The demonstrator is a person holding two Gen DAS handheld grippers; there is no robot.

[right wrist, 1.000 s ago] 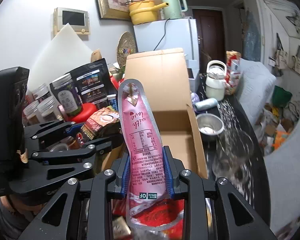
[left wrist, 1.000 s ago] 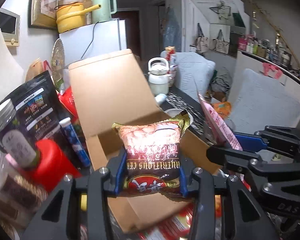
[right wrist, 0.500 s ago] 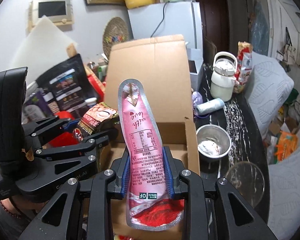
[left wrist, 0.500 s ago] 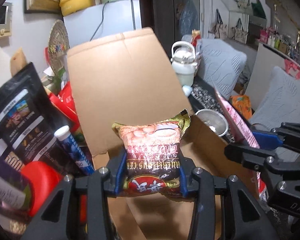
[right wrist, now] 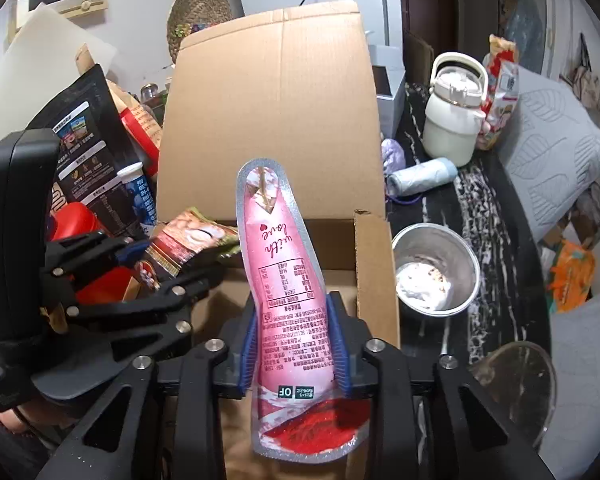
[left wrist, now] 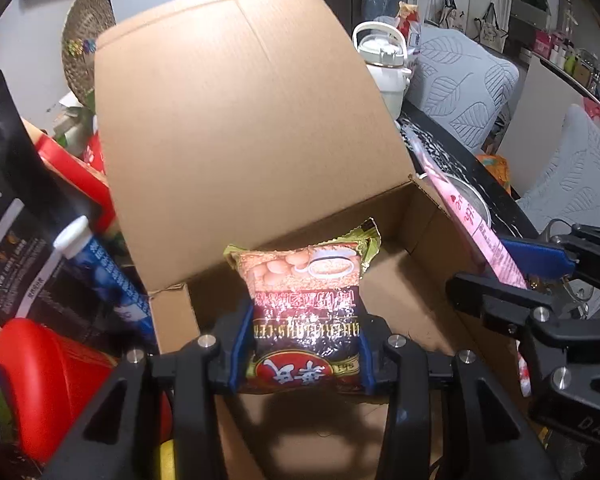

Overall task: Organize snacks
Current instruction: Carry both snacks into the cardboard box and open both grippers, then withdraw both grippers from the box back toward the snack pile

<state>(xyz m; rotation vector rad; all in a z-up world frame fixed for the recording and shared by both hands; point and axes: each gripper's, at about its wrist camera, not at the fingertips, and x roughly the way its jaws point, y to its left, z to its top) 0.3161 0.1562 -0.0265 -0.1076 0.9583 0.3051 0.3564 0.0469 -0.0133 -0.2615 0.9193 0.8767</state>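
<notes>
Your left gripper (left wrist: 303, 354) is clamped on the brown-and-gold foil snack packet (left wrist: 305, 312), blue pads on both sides, packet upside down; the print partly reads like "NUTRITIOUS CEREAL". Versus half a second ago it sits further in over the open brown cardboard box (left wrist: 244, 112): the raised flap now fills more of your left view, and the bare box floor is under the packet.

Your right gripper (right wrist: 296, 344) is closed on the tall pink pouch with silver edge (right wrist: 288, 280), held upright over the box's right side. Legible: "with love" in script, an inverted nutrition table, "OF" near the bottom. It has also moved closer to the box.

Right of the box: steel bowl (right wrist: 436, 272) with white residue, then a white lidded kettle (right wrist: 454, 116) further back. Left: black stand-up pouch (right wrist: 86, 140), small print unreadable.
</notes>
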